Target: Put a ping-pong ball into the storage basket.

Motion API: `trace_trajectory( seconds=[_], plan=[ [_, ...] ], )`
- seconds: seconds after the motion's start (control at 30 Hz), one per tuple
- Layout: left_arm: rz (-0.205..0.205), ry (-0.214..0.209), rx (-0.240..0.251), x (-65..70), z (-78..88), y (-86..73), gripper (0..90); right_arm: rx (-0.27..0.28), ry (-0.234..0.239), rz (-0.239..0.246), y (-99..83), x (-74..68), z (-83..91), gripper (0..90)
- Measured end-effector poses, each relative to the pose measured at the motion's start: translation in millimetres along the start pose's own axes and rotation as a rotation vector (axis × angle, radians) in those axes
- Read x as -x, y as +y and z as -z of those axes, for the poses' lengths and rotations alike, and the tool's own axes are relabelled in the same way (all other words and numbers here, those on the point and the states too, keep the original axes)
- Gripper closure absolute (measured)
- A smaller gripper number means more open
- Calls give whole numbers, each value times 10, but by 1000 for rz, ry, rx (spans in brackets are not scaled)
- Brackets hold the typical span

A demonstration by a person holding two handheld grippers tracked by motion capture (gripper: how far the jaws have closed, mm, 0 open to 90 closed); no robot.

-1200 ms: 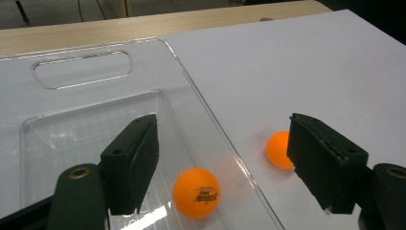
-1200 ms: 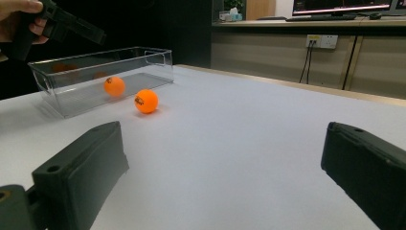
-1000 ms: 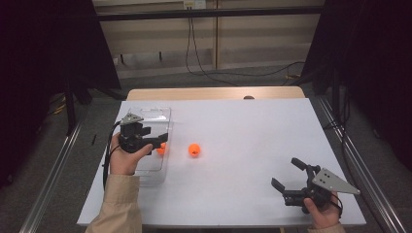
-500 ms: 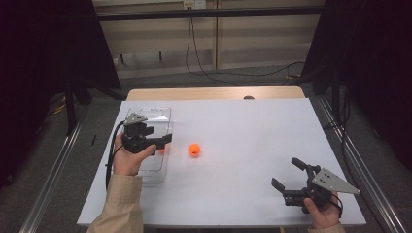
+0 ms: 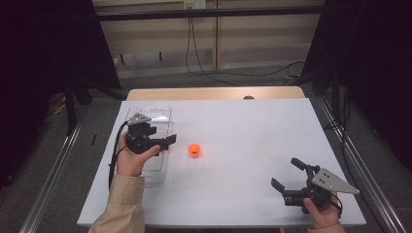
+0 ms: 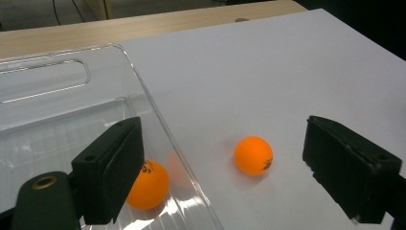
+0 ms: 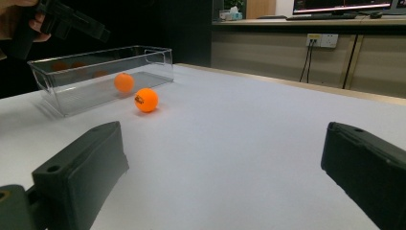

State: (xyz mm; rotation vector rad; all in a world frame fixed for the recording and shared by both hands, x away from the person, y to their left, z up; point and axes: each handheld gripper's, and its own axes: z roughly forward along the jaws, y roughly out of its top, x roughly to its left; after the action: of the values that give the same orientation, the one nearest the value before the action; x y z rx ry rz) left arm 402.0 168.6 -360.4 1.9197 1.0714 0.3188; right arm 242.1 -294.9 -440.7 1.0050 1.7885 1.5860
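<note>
While the left gripper (image 5: pixel 167 142) hangs over the clear bin (image 5: pixel 160 114), its jaws stand wide apart with nothing pressed between the pads; they have just been opening. In the left gripper view, one orange ball (image 6: pixel 148 184) lies on the bin floor, just behind and partly hidden by the left jaw, touching neither pad as far as can be seen. A second ball (image 6: pixel 253 155) rests on the white table (image 6: pixel 268 67) outside the bin wall, between the two jaws but farther off, nearer the right jaw and apart from both. Being round, neither ball has a long axis; the printed mark on the table ball faces the camera, low on its right side. The bin's long axis runs away from the jaws toward the table's far edge.

Near the table's front edge, the right gripper (image 5: pixel 289 177) is also wide open and empty, well apart from both balls, its jaws aimed across the table toward the bin.
</note>
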Motion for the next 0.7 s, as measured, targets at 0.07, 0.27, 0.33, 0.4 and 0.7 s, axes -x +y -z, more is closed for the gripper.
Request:
trace_trajectory(
  seconds=[0.07,0.27,0.33,0.4,0.7],
  plan=[
    [0,-7,2,20,-10,4,134,1,0,-1,0,-2,-1,7],
    [0,-27,2,59,-36,11,121,-2,-1,0,-4,2,0,7],
    [2,-29,8,66,-43,16,119,-2,-2,-3,-5,-3,1,7],
    [4,-34,10,79,-51,20,117,-3,-4,-2,-8,0,11,8],
    [-6,-49,14,147,-86,26,110,-3,-7,-3,-9,12,17,7]
  ],
)
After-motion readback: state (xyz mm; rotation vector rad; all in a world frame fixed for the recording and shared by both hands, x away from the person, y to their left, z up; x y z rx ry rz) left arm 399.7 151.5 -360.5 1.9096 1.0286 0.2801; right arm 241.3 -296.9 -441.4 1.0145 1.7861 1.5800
